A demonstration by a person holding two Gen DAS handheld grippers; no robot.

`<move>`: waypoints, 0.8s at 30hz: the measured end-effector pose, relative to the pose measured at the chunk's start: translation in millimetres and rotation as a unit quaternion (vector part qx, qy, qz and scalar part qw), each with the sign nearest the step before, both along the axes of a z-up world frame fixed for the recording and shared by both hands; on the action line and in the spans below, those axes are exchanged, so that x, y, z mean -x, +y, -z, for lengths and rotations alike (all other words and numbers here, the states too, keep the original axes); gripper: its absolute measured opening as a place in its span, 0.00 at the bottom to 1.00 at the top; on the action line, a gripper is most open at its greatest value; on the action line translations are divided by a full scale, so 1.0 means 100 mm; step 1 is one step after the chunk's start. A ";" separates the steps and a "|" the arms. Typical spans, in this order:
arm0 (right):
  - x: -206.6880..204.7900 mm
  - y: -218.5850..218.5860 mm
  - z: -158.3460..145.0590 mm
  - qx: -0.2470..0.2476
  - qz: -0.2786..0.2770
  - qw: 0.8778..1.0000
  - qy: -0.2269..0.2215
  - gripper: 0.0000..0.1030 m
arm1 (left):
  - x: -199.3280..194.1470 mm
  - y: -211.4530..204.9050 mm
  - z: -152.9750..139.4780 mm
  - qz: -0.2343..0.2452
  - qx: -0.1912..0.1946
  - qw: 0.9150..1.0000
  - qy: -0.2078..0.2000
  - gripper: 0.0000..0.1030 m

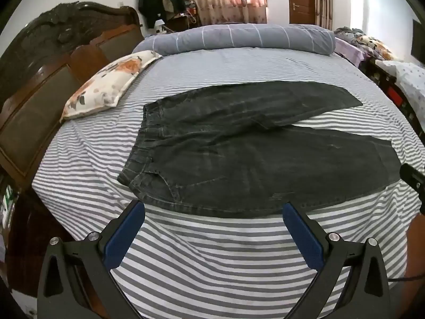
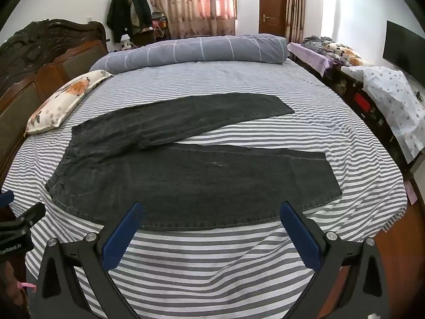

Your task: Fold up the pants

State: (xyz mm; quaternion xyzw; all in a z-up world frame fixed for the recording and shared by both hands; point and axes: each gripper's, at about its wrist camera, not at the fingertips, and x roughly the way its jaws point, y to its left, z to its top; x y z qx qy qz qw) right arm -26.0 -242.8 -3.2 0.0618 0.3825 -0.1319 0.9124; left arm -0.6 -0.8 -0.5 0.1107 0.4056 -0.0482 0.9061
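Dark grey jeans [image 1: 239, 159] lie flat and unfolded on the striped bed sheet [image 1: 212, 252], waistband to the left, both legs spread apart to the right. The jeans also show in the right wrist view [image 2: 199, 180]. My left gripper [image 1: 213, 207] is open and empty, hovering just before the near edge of the jeans by the waist and hip. My right gripper [image 2: 212, 207] is open and empty, just before the near edge of the near leg. The right gripper's tip shows at the left wrist view's right edge [image 1: 411, 178]; the left gripper shows at the right wrist view's left edge [image 2: 16, 220].
A floral pillow [image 1: 109, 85] lies at the left by the dark wooden headboard [image 1: 47, 61]. A rolled grey checked duvet [image 1: 239, 38] lies across the far side. A cluttered low bench [image 2: 372, 85] stands along the bed's right side.
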 end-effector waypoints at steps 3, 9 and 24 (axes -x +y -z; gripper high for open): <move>0.01 0.00 -0.01 -0.002 -0.001 1.000 -0.001 0.99 | 0.05 -0.07 0.02 -0.005 -0.005 1.000 -0.003 1.00; 0.00 0.04 0.02 -0.003 -0.004 1.000 0.002 0.99 | 0.01 0.04 0.09 -0.010 0.026 0.999 0.021 1.00; -0.01 0.03 0.05 -0.012 -0.012 1.000 0.005 0.99 | -0.02 0.05 0.11 -0.001 0.013 1.000 0.019 0.99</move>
